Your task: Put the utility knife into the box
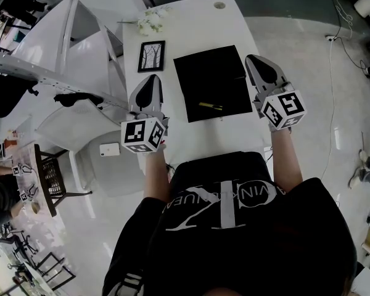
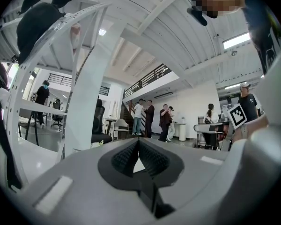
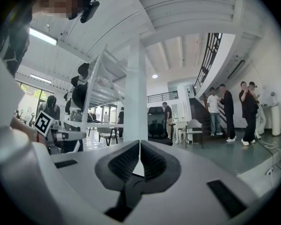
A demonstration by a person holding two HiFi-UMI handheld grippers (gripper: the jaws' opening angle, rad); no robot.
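In the head view a yellow-and-black utility knife (image 1: 210, 106) lies near the front edge of a flat black rectangular box (image 1: 213, 79) on the white table (image 1: 197, 23). My left gripper (image 1: 152, 79) is held over the table's left side, a little left of the box. My right gripper (image 1: 258, 60) hovers at the box's right edge. Both are shut and hold nothing. In the left gripper view the left gripper (image 2: 138, 142) points out at the room, and so does the right gripper (image 3: 140, 145) in its own view. Neither view shows the knife or the box.
A small framed picture (image 1: 151, 55) and a bunch of white flowers (image 1: 151, 22) stand on the table's left side. A white chair (image 1: 74, 125) and white shelving (image 1: 43, 48) are to the left. Several people (image 2: 152, 118) stand far off in the hall.
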